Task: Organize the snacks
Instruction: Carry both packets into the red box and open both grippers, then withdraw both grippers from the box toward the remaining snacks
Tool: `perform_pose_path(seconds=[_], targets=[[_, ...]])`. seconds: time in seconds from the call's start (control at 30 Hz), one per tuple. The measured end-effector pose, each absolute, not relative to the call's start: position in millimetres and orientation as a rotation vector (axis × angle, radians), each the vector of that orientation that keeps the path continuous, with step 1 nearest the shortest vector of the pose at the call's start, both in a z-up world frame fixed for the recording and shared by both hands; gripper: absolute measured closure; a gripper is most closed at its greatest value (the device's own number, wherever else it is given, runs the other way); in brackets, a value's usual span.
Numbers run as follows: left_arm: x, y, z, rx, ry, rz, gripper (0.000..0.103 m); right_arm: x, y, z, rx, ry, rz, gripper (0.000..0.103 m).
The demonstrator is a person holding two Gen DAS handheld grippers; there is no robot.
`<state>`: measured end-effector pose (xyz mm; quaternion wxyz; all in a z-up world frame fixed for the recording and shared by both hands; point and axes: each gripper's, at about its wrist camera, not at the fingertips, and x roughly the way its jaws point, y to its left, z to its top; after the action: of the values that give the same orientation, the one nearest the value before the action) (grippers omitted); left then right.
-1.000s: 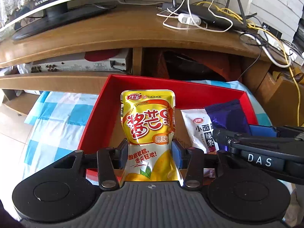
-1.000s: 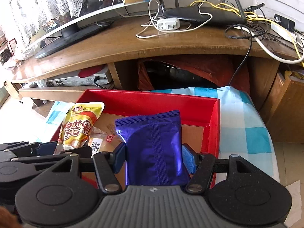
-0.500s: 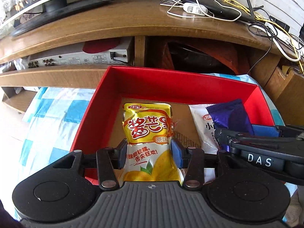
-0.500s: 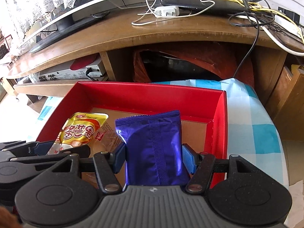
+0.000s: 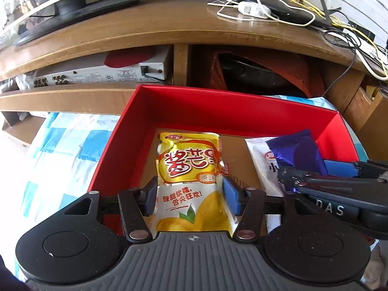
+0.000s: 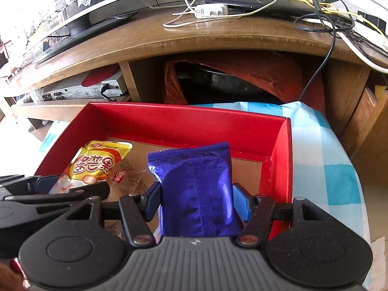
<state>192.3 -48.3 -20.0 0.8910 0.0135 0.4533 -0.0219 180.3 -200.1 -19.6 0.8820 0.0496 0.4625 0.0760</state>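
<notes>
A red box (image 5: 218,111) (image 6: 181,123) with a cardboard floor stands on a checked cloth. A yellow mango snack pouch (image 5: 189,169) (image 6: 94,165) lies tilted into the box's left part, its top on the floor. My left gripper (image 5: 190,197) has its jaws opening: the pouch's lower half is still between the blue pads, which no longer squeeze it. My right gripper (image 6: 196,197) is shut on a purple snack packet (image 6: 196,184) (image 5: 295,150), held upright over the right part of the box. A white noodle-snack packet (image 5: 262,160) lies flat under it.
A clear wrapper with a red label (image 6: 126,172) lies on the box floor between the pouches. Behind the box is a wooden TV stand (image 5: 169,24) carrying a monitor, a router and loose cables. A silver player (image 5: 101,72) sits on its shelf.
Both grippers have sunk toward the box with their packets. The left jaws have spread apart, and the yellow pouch has gone from upright to leaning onto the box floor.
</notes>
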Motion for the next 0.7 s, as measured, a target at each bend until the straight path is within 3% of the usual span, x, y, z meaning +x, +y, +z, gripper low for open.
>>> perform_pose_path(seconds=[0.43, 0.7], targets=[[181.5, -37.7, 1.4, -0.024, 0.902, -0.044, 0.017, 171.0, -199.5, 0.0, 0.076, 0.917, 0.153, 0.024], [168.0, -29.6, 16.7, -0.038, 0.891, -0.055, 0.016, 154.5, -204.8, 21.5, 0.071, 0.893, 0.137, 0.024]])
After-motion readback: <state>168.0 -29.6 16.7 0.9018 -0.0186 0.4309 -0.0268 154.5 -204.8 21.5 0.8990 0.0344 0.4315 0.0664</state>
